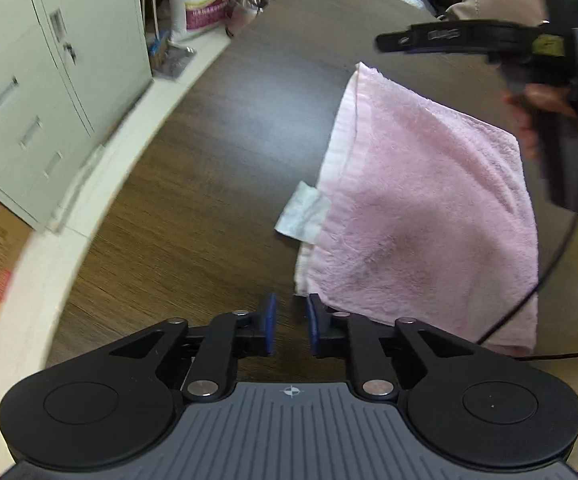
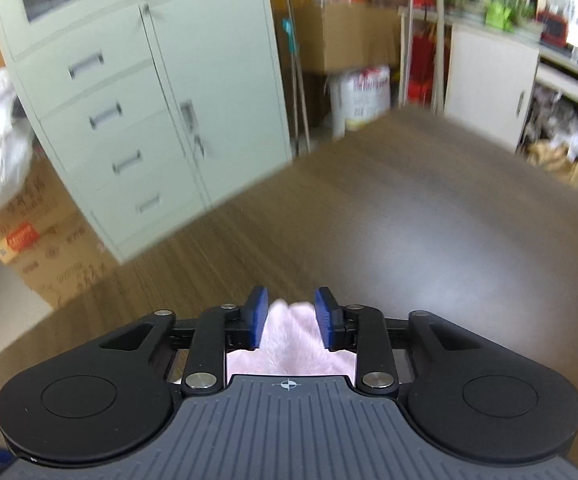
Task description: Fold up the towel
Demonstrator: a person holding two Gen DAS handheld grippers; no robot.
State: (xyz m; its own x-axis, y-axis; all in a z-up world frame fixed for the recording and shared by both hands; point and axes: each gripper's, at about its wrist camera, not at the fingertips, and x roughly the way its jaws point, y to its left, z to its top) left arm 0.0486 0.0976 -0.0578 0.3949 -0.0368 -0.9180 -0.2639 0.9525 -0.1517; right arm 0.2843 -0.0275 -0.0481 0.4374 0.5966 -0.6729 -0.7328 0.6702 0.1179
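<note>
Left gripper (image 1: 291,326) narrow, empty, at folded towel (image 1: 421,208) edge; right gripper (image 2: 291,316) parted over towel.

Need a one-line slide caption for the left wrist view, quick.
Left gripper open beside the near corner of the folded pink towel on the dark table.

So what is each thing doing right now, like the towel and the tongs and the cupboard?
Pink towel: folded over, lying flat on the table.
White tag: sticking out from the towel's edge.
Left tongs: open, nothing between them, just off the towel's corner.
Right tongs: open, with towel between the fingers but not squeezed.
Cupboard: doors and drawers shut.
Table: bare wood around the towel.
</note>
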